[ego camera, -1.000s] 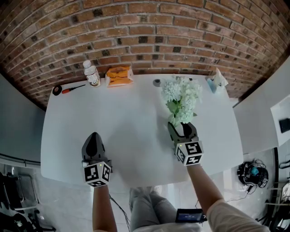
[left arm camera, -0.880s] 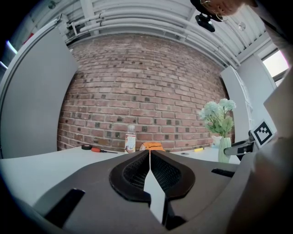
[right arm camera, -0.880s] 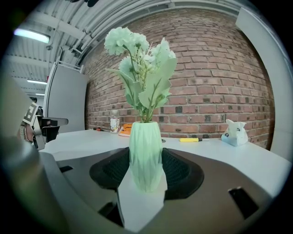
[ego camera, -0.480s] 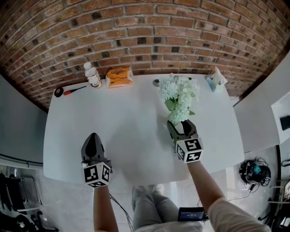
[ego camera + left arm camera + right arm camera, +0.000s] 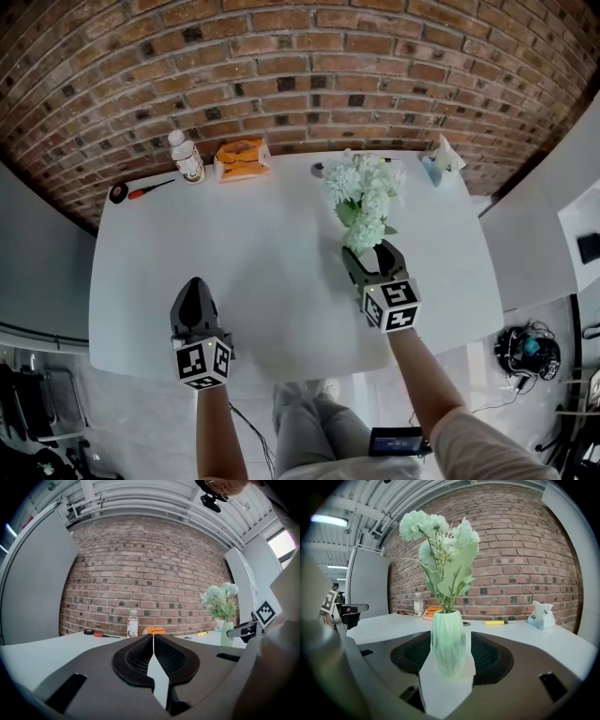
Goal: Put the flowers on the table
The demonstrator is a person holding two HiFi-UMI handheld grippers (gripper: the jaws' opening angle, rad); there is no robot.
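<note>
Well, the red-brown brick wall (image 5: 300, 66) fills the far side beyond both grippers, and the white tabletop (image 5: 272, 244) spreads beneath them. My right gripper (image 5: 372, 253) has its jaws pinching the pale green ribbed vase (image 5: 448, 641), which stands upright between them. I cannot tell whether its base touches the tabletop. The bunch of white-green flowers (image 5: 361, 192) rises from that vase, just ahead of the right gripper. My left gripper (image 5: 195, 284) is well apart to the left, jaws pressed together and empty.

Far ahead of the left gripper, by the wall, lie a crumpled orange packet (image 5: 241, 157), a clear plastic bottle with a white cap (image 5: 187, 157) just left of it, and an orange-handled screwdriver (image 5: 150, 187) further left. Ahead and right of the right gripper is a small white-and-blue figure (image 5: 441, 159).
</note>
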